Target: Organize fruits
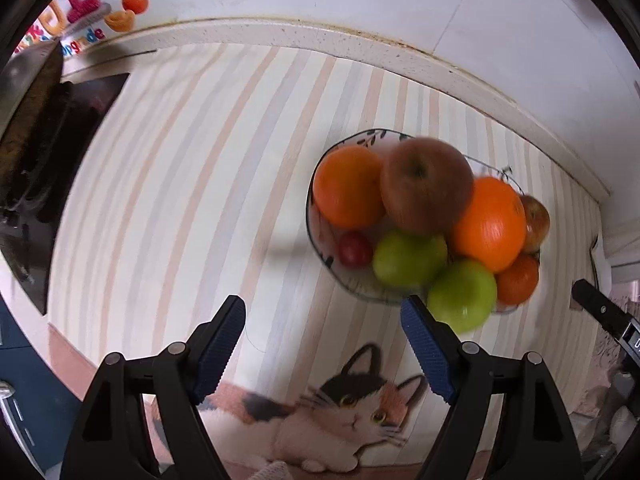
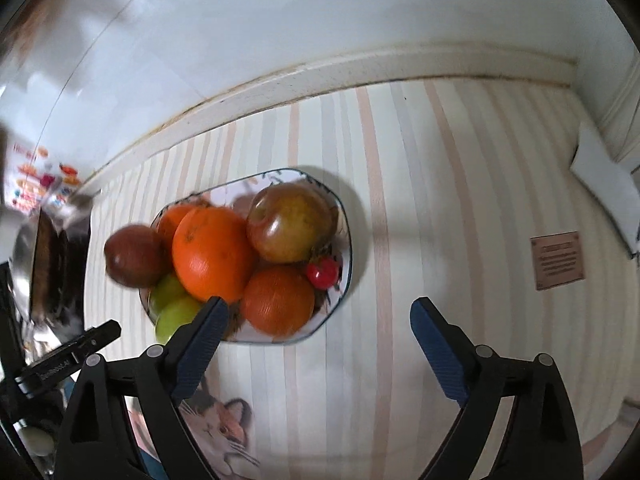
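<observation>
The bowl of fruit sat on the striped desk, at about 2 o'clock from the left gripper and 11 o'clock from the right gripper. Both sets of fingers were spread wide, gripping nothing. A brownish apple topped the pile.

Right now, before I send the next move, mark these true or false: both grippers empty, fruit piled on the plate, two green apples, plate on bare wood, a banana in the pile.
1. Both the left gripper and right gripper are open and empty. True.
2. The fruit is piled on the plate. True.
3. Two green apples show in the pile. True.
4. The plate sits on bare wood. False: on a striped mat.
5. A banana lies in the pile. False: only oranges, apples and a small red fruit.
</observation>
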Tool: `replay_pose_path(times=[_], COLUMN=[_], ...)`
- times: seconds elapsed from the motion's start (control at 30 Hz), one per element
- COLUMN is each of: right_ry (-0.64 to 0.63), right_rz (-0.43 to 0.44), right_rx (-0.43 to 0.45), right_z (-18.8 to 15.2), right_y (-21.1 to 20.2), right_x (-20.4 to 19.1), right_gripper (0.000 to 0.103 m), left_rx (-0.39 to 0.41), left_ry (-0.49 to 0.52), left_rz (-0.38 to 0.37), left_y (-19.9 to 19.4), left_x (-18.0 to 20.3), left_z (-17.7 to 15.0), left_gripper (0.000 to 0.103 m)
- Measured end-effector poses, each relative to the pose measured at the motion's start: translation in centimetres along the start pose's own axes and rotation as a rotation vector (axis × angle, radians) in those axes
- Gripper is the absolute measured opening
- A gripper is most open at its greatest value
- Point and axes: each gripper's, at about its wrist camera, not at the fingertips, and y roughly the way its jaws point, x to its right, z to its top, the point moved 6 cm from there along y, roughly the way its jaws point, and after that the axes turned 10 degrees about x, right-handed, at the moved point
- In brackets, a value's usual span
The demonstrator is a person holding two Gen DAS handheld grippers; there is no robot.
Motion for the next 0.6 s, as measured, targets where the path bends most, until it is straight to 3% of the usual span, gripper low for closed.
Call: replay_pose_path(times=[0.6], right_ry=[-0.156], right_rz=[-0.032], right_rx=[0.248], right_z=[-3.3], right_y=[-14.7], right_x=[-5.5], right_gripper=[0.095], left_rx=[0.269], left_ry=[0.087], left_rz=[0.007], left_y=[-13.4], left_x=[3.0], left_z=[-2.8], left_gripper=[0.079])
